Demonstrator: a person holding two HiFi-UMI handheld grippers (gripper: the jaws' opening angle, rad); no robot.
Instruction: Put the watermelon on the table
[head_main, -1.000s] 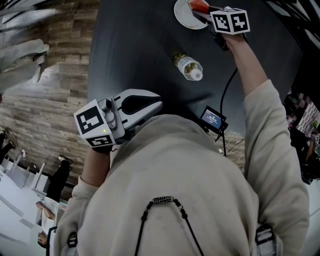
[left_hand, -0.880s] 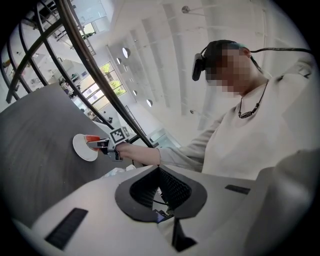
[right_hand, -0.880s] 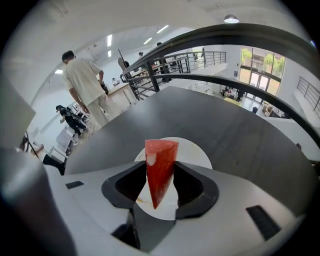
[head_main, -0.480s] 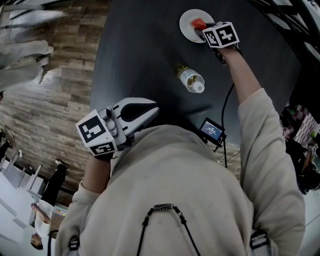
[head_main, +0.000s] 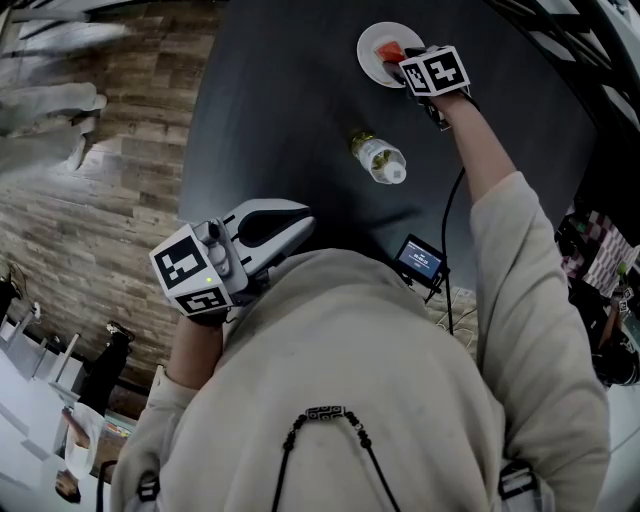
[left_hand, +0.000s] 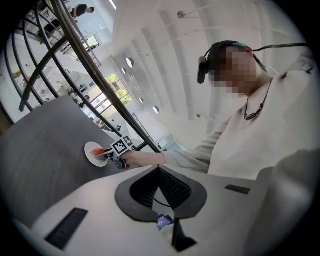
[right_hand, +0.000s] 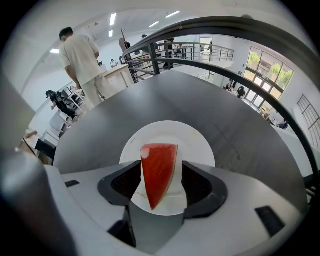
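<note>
In the head view the marker cube (head_main: 434, 70) covers most of the watermelon slice (right_hand: 158, 170). The slice now rests on the white plate (right_hand: 197, 145) on the desk (right_hand: 215, 107). The right gripper (right_hand: 160, 169) sits lower than before, and its jaws have just been opening and stand slack round the slice. The left gripper (left_hand: 159, 171) jaws are closed on nothing.

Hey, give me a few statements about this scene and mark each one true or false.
1. The watermelon slice is over the white plate. True.
2. The bottle sits on that plate. False: it is on the dark table, apart from the plate.
3. The left hand-held gripper is shut and empty. True.
4. The right hand-held gripper clamps the bottle. False: its jaws have just been opening, with the slice between them.
</note>
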